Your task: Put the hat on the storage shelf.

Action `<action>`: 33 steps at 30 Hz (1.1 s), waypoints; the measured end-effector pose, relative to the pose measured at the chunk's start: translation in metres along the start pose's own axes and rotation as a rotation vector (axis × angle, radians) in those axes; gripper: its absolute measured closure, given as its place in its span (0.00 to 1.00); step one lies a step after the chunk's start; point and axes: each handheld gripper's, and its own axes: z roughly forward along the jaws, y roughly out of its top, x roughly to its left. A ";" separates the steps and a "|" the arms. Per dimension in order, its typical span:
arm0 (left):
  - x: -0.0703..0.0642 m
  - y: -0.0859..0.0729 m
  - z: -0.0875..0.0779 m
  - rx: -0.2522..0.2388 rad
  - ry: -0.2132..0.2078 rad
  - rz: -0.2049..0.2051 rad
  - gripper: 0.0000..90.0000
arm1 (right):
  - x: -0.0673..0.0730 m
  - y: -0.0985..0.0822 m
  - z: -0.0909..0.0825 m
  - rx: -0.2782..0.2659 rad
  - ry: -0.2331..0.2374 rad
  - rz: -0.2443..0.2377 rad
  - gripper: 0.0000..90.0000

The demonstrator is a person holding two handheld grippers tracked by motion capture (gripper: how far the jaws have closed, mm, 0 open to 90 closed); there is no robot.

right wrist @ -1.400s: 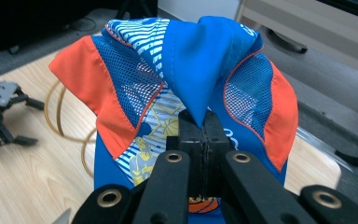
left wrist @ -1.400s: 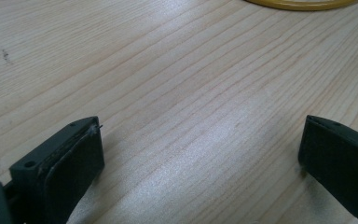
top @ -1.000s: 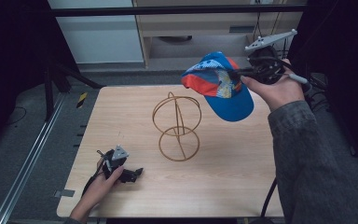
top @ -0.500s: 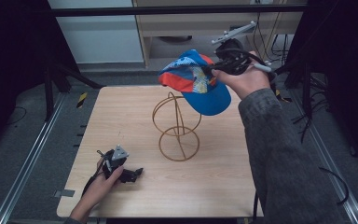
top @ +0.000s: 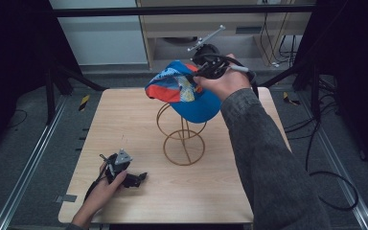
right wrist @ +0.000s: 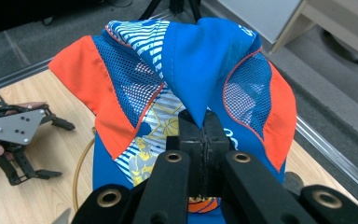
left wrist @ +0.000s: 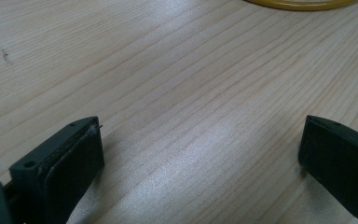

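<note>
A blue and orange mesh cap [top: 187, 93] [right wrist: 186, 93] hangs over the top of a gold wire stand [top: 183, 139] at the middle of the wooden table [top: 249, 191]. My right gripper [top: 202, 67] [right wrist: 200, 126] is shut on a pinched fold of the cap's blue cloth, held above the stand. My left gripper [top: 132, 179] [left wrist: 200, 163] lies low on the table near the front left, jaws wide open with bare wood between them. The left gripper [right wrist: 16, 135] also appears in the right gripper view. A curve of the stand's base ring [left wrist: 303, 4] shows in the left gripper view.
A cabinet with a shelf [top: 172, 33] stands beyond the table's far edge. Metal floor rails [top: 33, 163] run along both sides, and cables [top: 326, 177] lie on the floor at the right.
My right hand has carried the cap leftward from the table's right side until it hangs over the stand. The left gripper has stayed in place.
</note>
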 end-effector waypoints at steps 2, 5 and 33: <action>0.000 0.000 0.000 0.000 0.000 0.000 0.00 | 0.004 0.001 0.005 0.014 0.003 -0.012 1.00; 0.000 0.000 0.000 0.000 0.000 0.000 0.00 | 0.008 0.002 0.011 0.034 0.008 -0.030 1.00; 0.000 0.000 0.000 -0.001 0.000 0.000 0.00 | 0.027 -0.001 0.036 0.105 0.055 -0.096 1.00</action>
